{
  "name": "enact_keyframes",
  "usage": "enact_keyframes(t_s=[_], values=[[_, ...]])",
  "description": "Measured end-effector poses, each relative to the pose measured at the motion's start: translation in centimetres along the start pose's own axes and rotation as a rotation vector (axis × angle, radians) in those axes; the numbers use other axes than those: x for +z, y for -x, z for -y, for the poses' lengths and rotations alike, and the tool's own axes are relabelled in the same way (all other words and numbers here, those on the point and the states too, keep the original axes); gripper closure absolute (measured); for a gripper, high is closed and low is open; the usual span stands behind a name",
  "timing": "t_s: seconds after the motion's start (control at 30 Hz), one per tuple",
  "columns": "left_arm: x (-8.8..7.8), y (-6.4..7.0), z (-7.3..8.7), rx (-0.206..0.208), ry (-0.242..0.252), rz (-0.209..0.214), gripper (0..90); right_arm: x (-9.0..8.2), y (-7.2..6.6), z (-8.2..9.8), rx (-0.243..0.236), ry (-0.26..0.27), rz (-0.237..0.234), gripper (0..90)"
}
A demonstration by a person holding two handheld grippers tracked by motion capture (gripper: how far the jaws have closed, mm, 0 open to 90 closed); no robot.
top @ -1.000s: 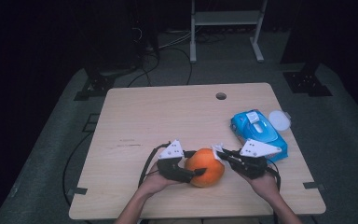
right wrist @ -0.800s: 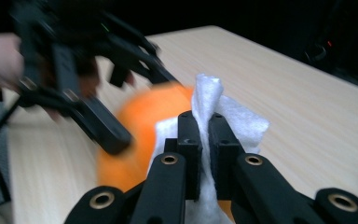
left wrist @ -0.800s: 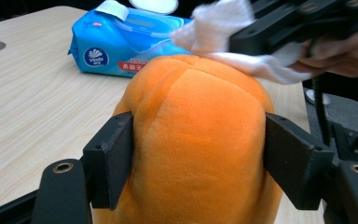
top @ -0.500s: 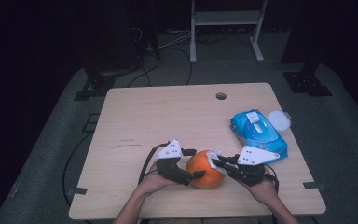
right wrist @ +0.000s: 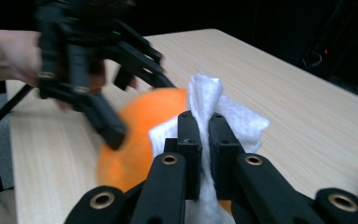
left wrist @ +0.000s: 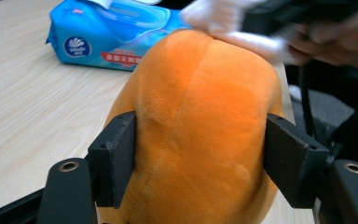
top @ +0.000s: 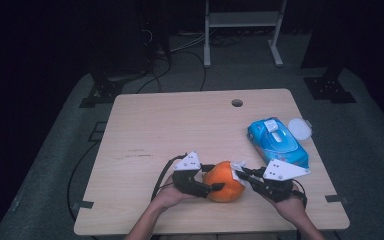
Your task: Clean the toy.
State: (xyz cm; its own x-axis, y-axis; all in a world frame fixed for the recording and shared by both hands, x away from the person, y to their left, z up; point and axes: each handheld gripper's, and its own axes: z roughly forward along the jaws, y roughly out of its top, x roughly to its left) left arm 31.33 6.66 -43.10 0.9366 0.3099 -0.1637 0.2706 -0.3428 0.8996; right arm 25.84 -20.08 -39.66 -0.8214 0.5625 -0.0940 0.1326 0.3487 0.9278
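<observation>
Looking down from the high view, the orange plush toy [top: 223, 181] sits low and centre in the frame, near the desk's [top: 180, 125] front edge, flanked by the left gripper [top: 211, 178] at its left and the right gripper [top: 240, 172] at its right; a blue pack of wet wipes [top: 277, 142] lies toward the right edge with a small white lid [top: 299, 128] just beside it. In the left gripper view, the toy rises through the middle of the frame and both black fingers [left wrist: 114, 156] press on its flanks, so the left gripper clamps it; its jaws have just been closing, with the toy between them. At the top right of that frame a white wipe [left wrist: 223, 18] rests on the toy's upper end. In the right gripper view, the two fingers [right wrist: 189, 140] stand pressed together at lower centre, pinching a fold of the white wipe, which bunches up above and around them and lies against the orange plush beyond; the left gripper shows at upper left. As a judgement, the work in hand is wiping the toy: a wipe is out of the pack and in the grip, the toy is steadied, and contact is made at one end, so the wiping looks begun, with most of the surface left to cover.
</observation>
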Motion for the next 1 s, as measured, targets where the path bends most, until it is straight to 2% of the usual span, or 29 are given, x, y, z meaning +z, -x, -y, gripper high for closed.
enact_keyframes(t_s=[0.13,0.2,0.27,0.3,0.33,0.37,0.4,0.43,0.47,0.5,0.57,0.6,0.7,0.77,0.8,0.83,0.9,0.93,1.0], values=[[0.5,0.5,-0.2,0.005,-0.008,-0.031,31.0,1.3,-1.5,-1.0,-0.062,-0.008,-0.032,84.6],[0.4,0.6,0.0,0.004,-0.005,-0.037,31.5,1.8,-1.5,-1.3,-0.068,-0.017,-0.02,84.7],[0.2,0.6,0.3,0.005,0.001,-0.025,31.6,1.8,-0.7,-1.3,-0.045,-0.009,0.0,84.8],[0.1,0.6,0.4,0.008,0.003,-0.014,31.4,1.7,-0.2,-1.2,-0.035,-0.007,0.025,84.7],[0.0,0.7,0.4,0.022,0.002,0.002,30.5,1.5,0.2,-1.0,-0.025,-0.004,0.038,84.7],[-0.1,0.7,0.4,0.028,0.004,0.015,28.2,1.2,0.7,-0.7,-0.003,-0.005,0.034,84.7],[-0.3,0.6,0.3,0.038,0.012,0.045,25.3,1.0,0.8,-0.5,-0.003,-0.005,0.032,84.7],[-0.5,0.4,0.3,0.038,0.026,0.076,22.4,0.8,0.9,-0.2,0.001,-0.006,0.022,84.7],[-0.6,0.3,0.3,0.029,0.035,0.087,20.9,0.5,1.0,0.0,0.008,-0.003,0.005,84.7],[-0.6,0.1,0.3,0.024,0.035,0.074,19.4,0.3,1.0,0.2,0.013,-0.002,-0.011,84.7],[-0.1,-0.1,0.4,0.007,0.017,0.072,18.8,-0.1,1.1,0.4,0.013,-0.003,-0.011,84.7],[0.2,0.1,0.4,0.012,0.018,0.064,20.0,-0.1,1.2,0.4,0.014,-0.005,-0.008,84.7],[0.5,0.5,0.2,0.036,-0.002,0.044,28.0,0.0,0.7,0.0,0.004,-0.01,-0.001,84.7],[0.7,1.0,0.1,0.058,-0.017,0.037,29.8,0.4,-0.5,-0.7,-0.031,-0.01,-0.013,84.6],[0.9,1.4,0.1,0.083,-0.031,0.037,30.0,0.7,-0.9,-0.9,-0.043,-0.011,-0.028,84.7],[0.9,1.6,0.1,0.096,-0.04,0.034,30.2,1.4,-1.8,-1.2,-0.072,-0.027,-0.047,84.6],[0.9,1.9,0.1,0.114,-0.055,0.02,30.6,2.2,-2.8,-1.6,-0.115,-0.052,-0.056,84.7],[0.8,1.9,0.1,0.111,-0.056,0.017,31.1,2.5,-3.0,-1.6,-0.126,-0.058,-0.047,84.7],[0.6,1.6,0.3,0.096,-0.05,0.021,32.2,2.3,-2.5,-1.6,-0.104,-0.053,-0.026,84.7]])
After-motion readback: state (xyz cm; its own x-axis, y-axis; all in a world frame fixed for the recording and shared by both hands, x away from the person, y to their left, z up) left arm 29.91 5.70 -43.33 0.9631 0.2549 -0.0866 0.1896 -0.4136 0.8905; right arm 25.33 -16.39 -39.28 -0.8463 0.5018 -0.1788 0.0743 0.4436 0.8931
